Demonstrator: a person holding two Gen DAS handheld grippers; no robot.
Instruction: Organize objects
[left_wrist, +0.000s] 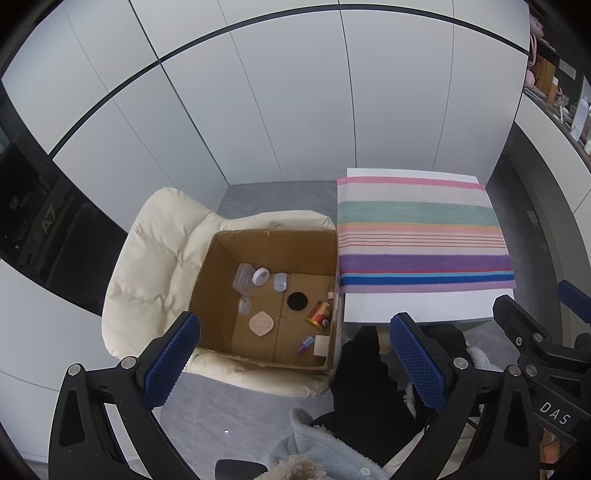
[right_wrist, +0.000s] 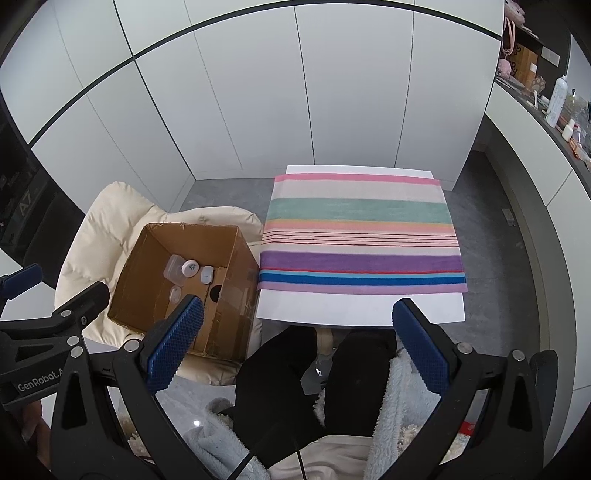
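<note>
Several small toiletries lie in the cardboard box (left_wrist: 269, 295) on the cream chair (left_wrist: 147, 266), directly ahead of and below the wide-open, empty left gripper (left_wrist: 295, 354), nearer than the equally open, empty right gripper (right_wrist: 295, 343).

Both grippers were black plastic frames with silver screws and textured blue pads (left_wrist: 173, 363); the person wore black trousers (right_wrist: 280, 384) and a fluffy pale-blue robe (right_wrist: 391, 413).
</note>
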